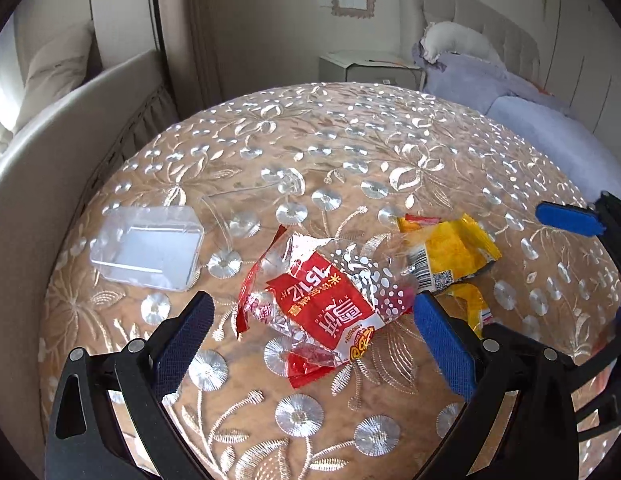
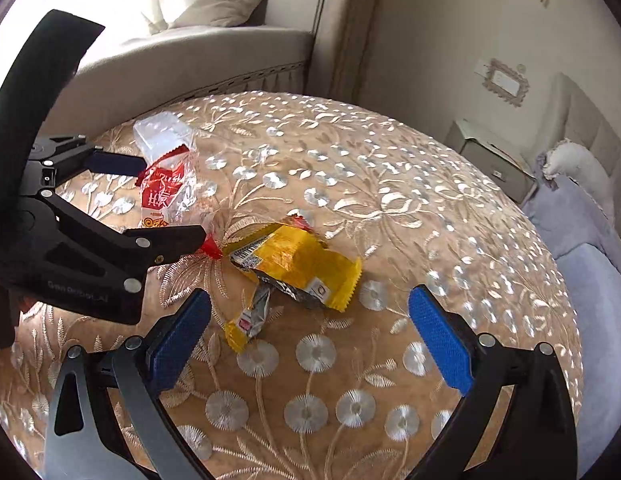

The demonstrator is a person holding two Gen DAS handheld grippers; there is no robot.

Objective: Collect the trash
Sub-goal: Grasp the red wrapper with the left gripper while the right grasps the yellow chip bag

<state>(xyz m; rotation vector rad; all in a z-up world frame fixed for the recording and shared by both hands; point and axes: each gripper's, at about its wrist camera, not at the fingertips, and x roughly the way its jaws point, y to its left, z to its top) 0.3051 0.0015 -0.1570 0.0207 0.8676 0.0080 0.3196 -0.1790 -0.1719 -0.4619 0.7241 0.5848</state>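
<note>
A red and clear snack wrapper (image 1: 322, 300) lies on the embroidered round table (image 1: 350, 140). My left gripper (image 1: 310, 312) is open, its blue pads either side of the wrapper, just above it. It shows in the right wrist view (image 2: 170, 200) with the red wrapper (image 2: 166, 192) between its jaws. A torn yellow wrapper (image 2: 298, 268) lies in front of my right gripper (image 2: 310, 308), which is open and empty, a little short of it. The yellow wrapper also shows in the left wrist view (image 1: 450, 256), with a right fingertip (image 1: 566, 218) beyond.
A clear plastic tray (image 1: 150, 248) lies on the table's left side; it also shows in the right wrist view (image 2: 162, 136). A clear sheet (image 1: 250, 208) lies behind the red wrapper. A sofa (image 2: 190, 56) stands beyond the table, a bed (image 1: 530, 112) to the right.
</note>
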